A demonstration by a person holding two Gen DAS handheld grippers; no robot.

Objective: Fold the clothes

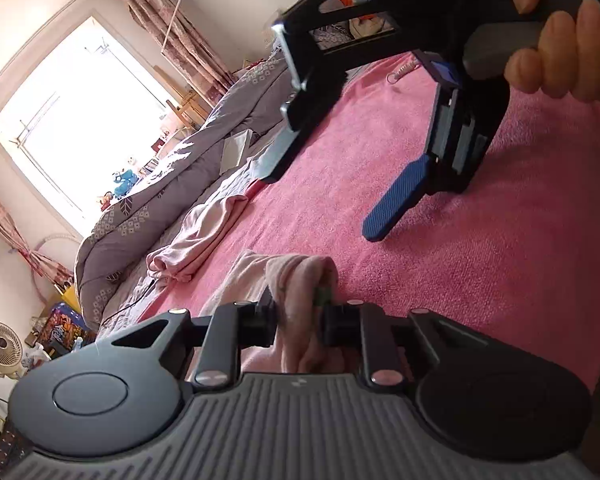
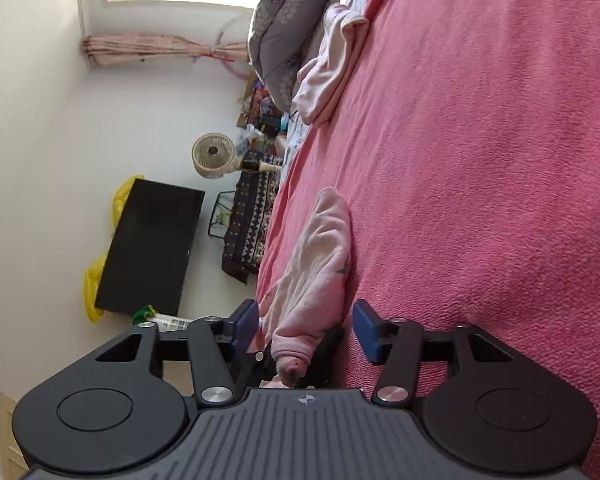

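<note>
A pale pink garment (image 1: pixel 288 280) lies on the pink bed cover (image 1: pixel 480 260). My left gripper (image 1: pixel 300 320) is shut on a bunched end of it. In the right wrist view the same garment (image 2: pixel 320 264) stretches away along the bed cover (image 2: pixel 500 160), its near end pinched in the left gripper's black fingers (image 2: pixel 328 344). My right gripper (image 2: pixel 306 332) is open, its blue fingers on either side of the garment, not touching it. The right gripper also shows in the left wrist view (image 1: pixel 340 184), held in a hand above the bed.
A second pale pink garment (image 1: pixel 196 236) lies crumpled further along the bed, beside a grey patterned quilt (image 1: pixel 172 188). A bright window (image 1: pixel 80 120) is beyond. A fan (image 2: pixel 214 156), a black panel (image 2: pixel 148 248) and clutter stand off the bed's edge.
</note>
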